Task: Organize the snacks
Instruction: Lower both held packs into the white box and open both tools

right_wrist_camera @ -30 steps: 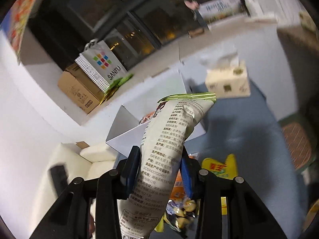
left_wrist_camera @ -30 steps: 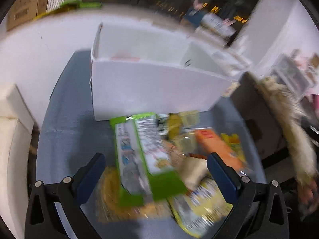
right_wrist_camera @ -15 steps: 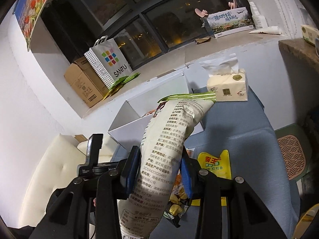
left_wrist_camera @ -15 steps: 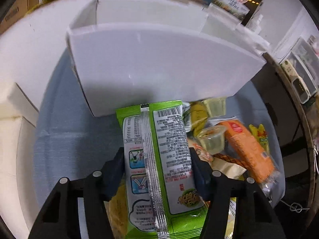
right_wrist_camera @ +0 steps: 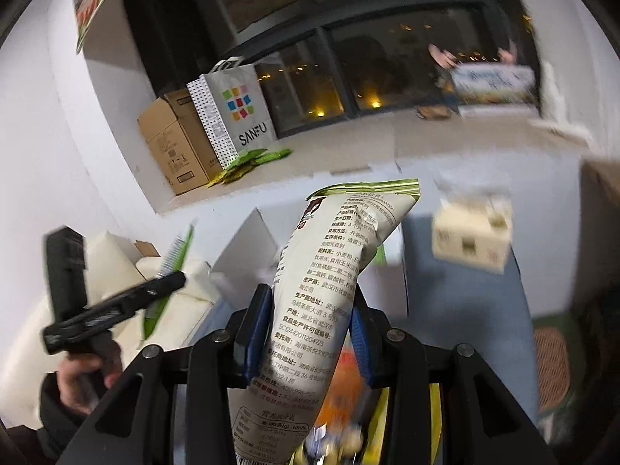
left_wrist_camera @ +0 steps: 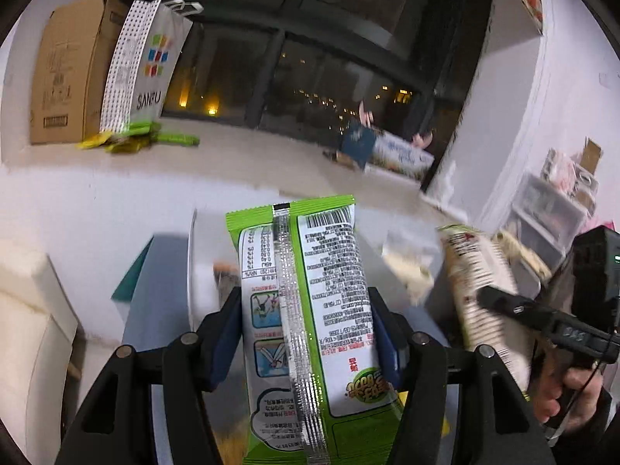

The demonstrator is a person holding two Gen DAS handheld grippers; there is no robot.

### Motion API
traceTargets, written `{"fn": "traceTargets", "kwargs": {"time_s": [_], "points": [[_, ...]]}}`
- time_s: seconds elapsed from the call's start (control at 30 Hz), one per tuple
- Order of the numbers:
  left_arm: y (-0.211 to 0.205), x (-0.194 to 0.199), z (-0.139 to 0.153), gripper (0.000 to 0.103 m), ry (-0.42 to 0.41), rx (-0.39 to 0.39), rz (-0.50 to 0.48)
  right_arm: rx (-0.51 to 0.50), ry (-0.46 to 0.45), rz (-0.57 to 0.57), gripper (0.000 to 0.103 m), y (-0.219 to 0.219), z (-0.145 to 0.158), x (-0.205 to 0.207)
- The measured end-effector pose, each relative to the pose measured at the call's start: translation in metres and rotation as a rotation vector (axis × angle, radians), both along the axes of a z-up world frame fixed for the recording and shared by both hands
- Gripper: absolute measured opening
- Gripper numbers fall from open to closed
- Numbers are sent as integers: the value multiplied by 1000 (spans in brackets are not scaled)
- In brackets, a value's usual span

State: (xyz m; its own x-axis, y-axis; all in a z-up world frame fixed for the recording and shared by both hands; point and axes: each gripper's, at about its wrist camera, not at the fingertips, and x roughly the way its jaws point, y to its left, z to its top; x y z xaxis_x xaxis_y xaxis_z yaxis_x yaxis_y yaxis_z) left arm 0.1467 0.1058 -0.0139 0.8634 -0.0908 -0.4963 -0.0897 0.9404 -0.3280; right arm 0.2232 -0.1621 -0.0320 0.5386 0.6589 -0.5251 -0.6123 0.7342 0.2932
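Two snack packs are held up at once, one per gripper. The left gripper [left_wrist_camera: 306,333] is clamped on a green snack pack [left_wrist_camera: 306,310], blue fingers [left_wrist_camera: 226,333] pressed on both its sides, back seam and barcode facing the cam. The right gripper [right_wrist_camera: 308,333] is clenched on a pale cream snack pack [right_wrist_camera: 325,294], gripped approx. mid-length, top seal tilted to the right. Both packs are carried in the air, above the blue desk [right_wrist_camera: 465,310] and just in front of the white box [right_wrist_camera: 248,248]. More snacks [right_wrist_camera: 341,418] are seen loose on the desk under the right gripper, blurred. A tissue box [right_wrist_camera: 471,240] stands further back on the desk.

Risks, as judged: the cream pack is long, soft and held off-centre, so it could be swung or slipped out w/ a fast move. Both grippers are close together near the same box, so a clash of packs or fingers is possible at the opening. A pack caught on the box wall could be folded, or the light box pushed back.
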Motion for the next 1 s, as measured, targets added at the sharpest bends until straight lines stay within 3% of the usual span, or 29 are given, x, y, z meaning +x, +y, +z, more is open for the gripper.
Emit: {"fn": "traceTargets", "kwargs": {"time_s": [0.1,0.2,0.37,0.4,0.47,0.5,0.53,0.6,0.73,1.0], "points": [[15,37,11,65,0,-7,14,-38,4,48,42,32,15,37],[16,82,12,65,32,25,28,-138,-9,61,42,73,23,85],[21,135,-9,65,115,66,25,-207,34,41,42,114,14,152],[23,144,-13,68,138,68,12,-215,45,49,42,121,10,161],[29,153,-27,83,184,83,16,-243,75,67,42,134,2,174],[32,156,-33,102,203,91,30,-264,88,74,44,140,-3,178],[36,157,-39,103,214,86,39,-293,99,65,50,147,-8,183],[43,154,-47,103,229,58,35,-318,110,40,102,154,-15,186],[49,146,-52,103,238,35,42,-252,110,-6,103,146,-18,186],[27,105,-24,103,147,128,39,-108,50,19,103,120,5,159]]}}
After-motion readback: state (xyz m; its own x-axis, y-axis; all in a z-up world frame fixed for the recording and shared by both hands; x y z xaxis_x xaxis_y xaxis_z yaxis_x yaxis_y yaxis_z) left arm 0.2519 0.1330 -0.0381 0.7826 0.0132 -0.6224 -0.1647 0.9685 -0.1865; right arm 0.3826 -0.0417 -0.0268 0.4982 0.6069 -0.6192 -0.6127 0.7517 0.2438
